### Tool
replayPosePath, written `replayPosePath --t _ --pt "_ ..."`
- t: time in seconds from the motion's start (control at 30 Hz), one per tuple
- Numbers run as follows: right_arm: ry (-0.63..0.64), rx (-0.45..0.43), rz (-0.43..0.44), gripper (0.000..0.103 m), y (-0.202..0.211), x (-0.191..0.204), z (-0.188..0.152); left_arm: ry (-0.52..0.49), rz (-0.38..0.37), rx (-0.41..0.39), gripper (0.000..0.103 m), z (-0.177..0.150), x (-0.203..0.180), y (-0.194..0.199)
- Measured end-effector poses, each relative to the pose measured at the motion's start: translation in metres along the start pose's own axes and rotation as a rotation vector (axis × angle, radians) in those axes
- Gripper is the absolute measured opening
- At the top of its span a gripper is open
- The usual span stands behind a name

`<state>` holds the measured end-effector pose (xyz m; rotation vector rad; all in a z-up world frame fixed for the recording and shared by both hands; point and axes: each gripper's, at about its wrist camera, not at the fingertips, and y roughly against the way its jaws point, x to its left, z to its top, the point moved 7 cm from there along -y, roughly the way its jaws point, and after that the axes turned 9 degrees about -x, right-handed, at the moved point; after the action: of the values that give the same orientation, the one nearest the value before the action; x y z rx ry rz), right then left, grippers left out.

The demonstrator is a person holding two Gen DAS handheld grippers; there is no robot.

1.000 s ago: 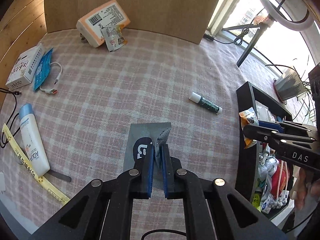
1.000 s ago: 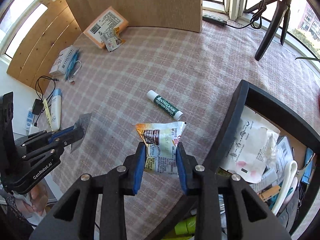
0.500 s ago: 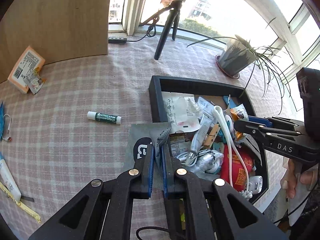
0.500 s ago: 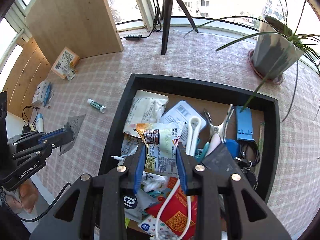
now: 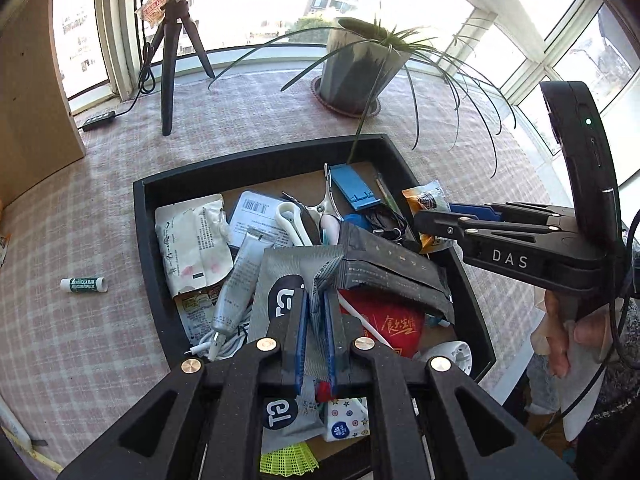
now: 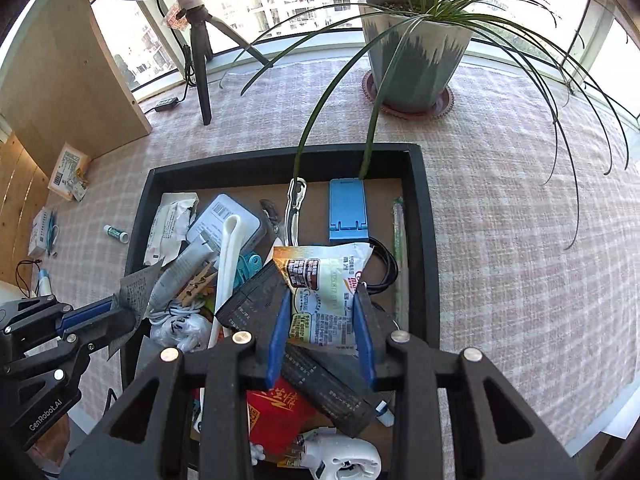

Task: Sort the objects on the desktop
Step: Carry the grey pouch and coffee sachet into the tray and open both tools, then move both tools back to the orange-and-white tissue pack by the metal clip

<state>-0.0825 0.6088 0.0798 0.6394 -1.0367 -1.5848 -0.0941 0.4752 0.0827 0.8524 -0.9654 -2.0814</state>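
Already most of the sorting looks done, because the black tray (image 6: 420,216) is full: a blue phone stand (image 6: 347,212), a white tube (image 5: 236,280), a red packet (image 5: 390,326), a dark pouch (image 5: 384,264), cables and several wrappers lie inside it in a loose heap.

The left gripper (image 5: 316,320) hangs over the near part of the tray, and its fingers stand very narrow, pinching the folded edge of a grey sachet (image 5: 280,280). The sachet is not yet released. The right gripper (image 6: 322,330) is over the right half of the tray with a white and orange snack packet (image 6: 324,280) between its blue pads. Its jaws are opening now; on the left side a thin gap seems to show between pad and packet, so I judge that the packet is being let go onto the heap.

What is left, as far as the pictures show: a green-labelled lip balm stick (image 5: 84,284) lies on the checked tablecloth (image 6: 520,240) to the left of the tray, well apart from it. Farther to the left, near the wooden board, are an orange box (image 6: 66,168), a white box with a blue packet (image 6: 42,232) and a bottle (image 6: 44,284) beside some cable. So two items are at the drop, and I think at least four or five are waiting on the cloth.
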Motion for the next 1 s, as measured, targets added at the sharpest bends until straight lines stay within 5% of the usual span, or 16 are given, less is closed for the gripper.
replayPosePath --t 0.13,0.57,1.0 --pt "-0.017 0.002 -0.003 0.045 -0.002 -0.003 0.002 -0.005 -0.010 0.012 0.033 0.001 -0.007 -0.003" --pt "0.051 -0.024 0.093 0.045 0.001 0.051 0.010 0.055 0.083 -0.016 0.032 -0.009 0.048 0.019" --pt "0.191 0.030 0.244 0.045 -0.029 0.164 0.021 0.269 0.250 -0.054 0.038 -0.023 0.204 0.062"
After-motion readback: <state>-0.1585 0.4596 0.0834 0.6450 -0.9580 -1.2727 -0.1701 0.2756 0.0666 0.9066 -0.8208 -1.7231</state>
